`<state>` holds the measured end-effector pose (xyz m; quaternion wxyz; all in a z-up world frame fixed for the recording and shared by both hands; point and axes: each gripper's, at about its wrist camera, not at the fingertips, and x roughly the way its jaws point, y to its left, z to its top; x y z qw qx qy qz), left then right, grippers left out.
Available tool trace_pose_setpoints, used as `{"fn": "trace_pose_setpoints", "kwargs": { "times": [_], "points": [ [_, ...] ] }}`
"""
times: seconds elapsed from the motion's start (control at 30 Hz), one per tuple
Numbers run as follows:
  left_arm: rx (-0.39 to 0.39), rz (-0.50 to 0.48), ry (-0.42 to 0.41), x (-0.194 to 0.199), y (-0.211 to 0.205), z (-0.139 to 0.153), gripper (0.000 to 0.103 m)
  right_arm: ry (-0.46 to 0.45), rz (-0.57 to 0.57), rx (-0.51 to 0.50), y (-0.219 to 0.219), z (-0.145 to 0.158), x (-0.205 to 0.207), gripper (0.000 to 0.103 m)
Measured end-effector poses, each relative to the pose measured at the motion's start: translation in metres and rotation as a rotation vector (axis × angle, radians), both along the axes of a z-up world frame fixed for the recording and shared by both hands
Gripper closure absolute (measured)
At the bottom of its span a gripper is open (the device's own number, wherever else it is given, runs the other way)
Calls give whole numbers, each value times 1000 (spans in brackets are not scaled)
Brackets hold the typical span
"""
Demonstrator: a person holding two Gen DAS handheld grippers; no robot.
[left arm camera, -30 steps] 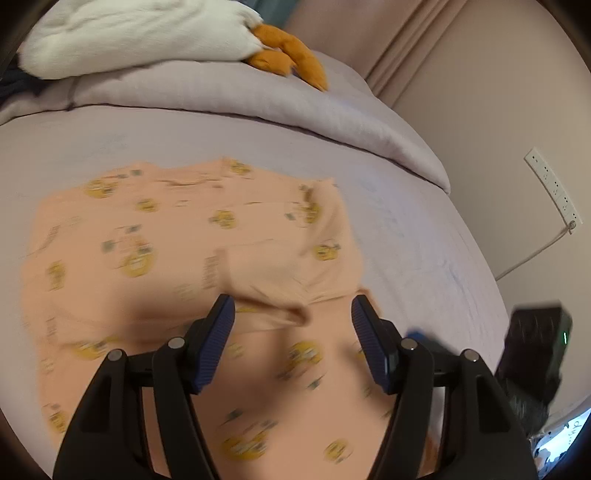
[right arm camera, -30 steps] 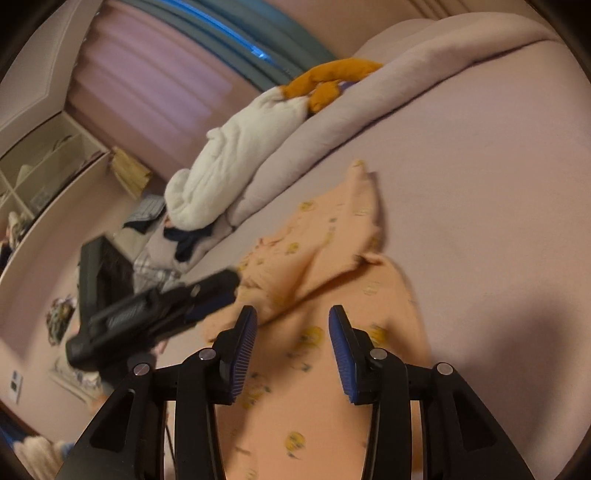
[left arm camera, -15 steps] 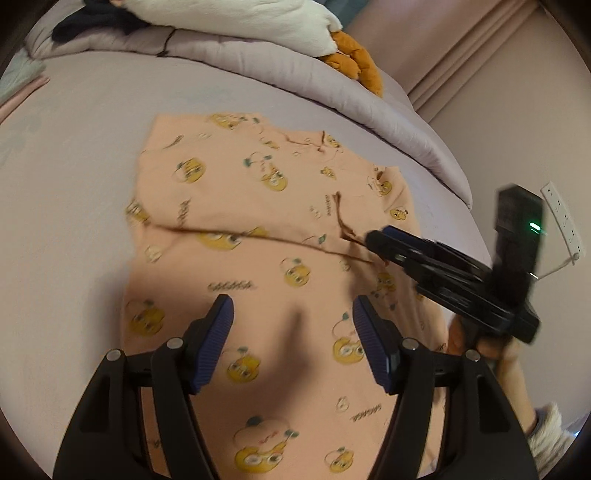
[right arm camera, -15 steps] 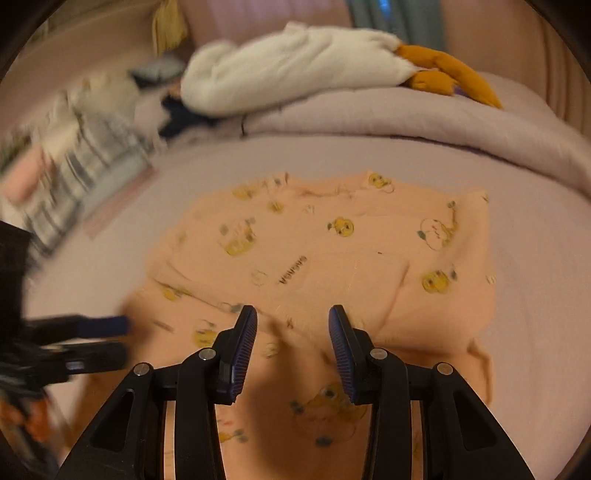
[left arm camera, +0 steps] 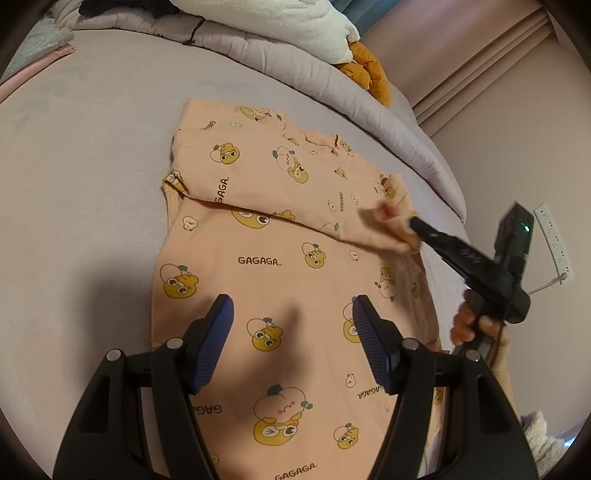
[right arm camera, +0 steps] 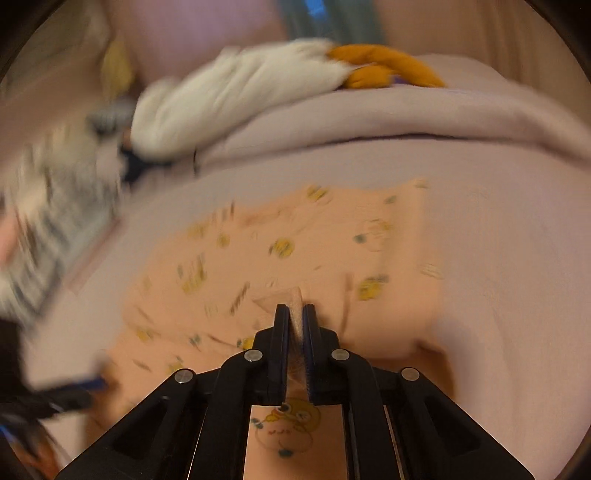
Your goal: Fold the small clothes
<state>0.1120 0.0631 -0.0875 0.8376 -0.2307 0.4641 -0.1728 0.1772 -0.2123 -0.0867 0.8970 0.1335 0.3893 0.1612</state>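
A bed (left arm camera: 92, 155) covered in a pale lilac sheet is carrying the work, with a rolled lilac duvet (left arm camera: 295, 62) running along its far edge and a white plush toy with orange feet (left arm camera: 295, 26) lying on top of that. An onlooker is seeing a peach child's top (left arm camera: 280, 266), printed with yellow cartoon ducks, lying flat across the middle of the bed toward its right-hand edge, its upper part already doubled over in a fold across the chest.

The garment is looking light, thin and entirely limp, so it is likely to sag, drag and wrinkle rather than keep a shape; hems, cuffs and corners are the sensible places to pinch, where the cloth is doubled and less apt to slip.

The right claw (left arm camera: 413, 223), held in a hand (left arm camera: 476, 325) by the bed's right edge, is clamped nearly tight on a small flap of the peach cloth at the folded sleeve. The left claw (left arm camera: 291, 347) is hanging over the lower body of the top with its jaws spread wide and nothing between them.
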Motion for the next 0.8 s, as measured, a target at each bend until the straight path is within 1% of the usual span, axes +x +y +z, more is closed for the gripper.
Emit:
{"fn": "trace_pose_setpoints", "kwargs": {
  "times": [0.07, 0.1, 0.17, 0.23, 0.33, 0.37, 0.43, 0.53, 0.57, 0.6, 0.63, 0.7, 0.8],
  "points": [
    [-4, 1, 0, -1, 1, 0, 36, 18, -92, 136, -33, -5, -7, 95],
    [-9, 1, 0, -1, 2, -1, 36, 32, -125, 189, -46, -10, -10, 94],
    [-7, 2, 2, -2, 2, -1, 36, 88, -174, 283, -69, -24, -12, 88],
    [-1, 2, 0, -3, 3, 0, 36, 109, -189, 345, -81, -31, -12, 82],
    [6, 7, 6, -3, 3, -1, 35, 77, -155, 412, -84, -25, -16, 70],
    [5, 8, 10, -3, 3, -3, 35, 73, -146, 420, -82, -23, -14, 64],
    [3, 9, 16, -3, 4, -5, 35, 83, -127, 394, -74, -21, -9, 64],
    [4, 10, 22, -4, 6, -7, 35, 124, -116, 272, -57, -19, -2, 64],
    [4, 11, 24, -4, 7, -8, 35, 123, -115, 199, -51, -17, -1, 67],
    [3, 14, 27, -3, 8, -9, 35, 114, -121, 119, -42, -13, 1, 91],
    [2, 16, 28, -3, 9, -10, 35, 102, -113, 33, -33, -8, 2, 98],
    [3, 21, 29, -3, 11, -11, 35, 78, -97, -24, -25, 1, 5, 98],
    [8, 29, 25, -3, 14, -11, 35, -26, -63, -33, -17, 32, 10, 98]
  ]
}}
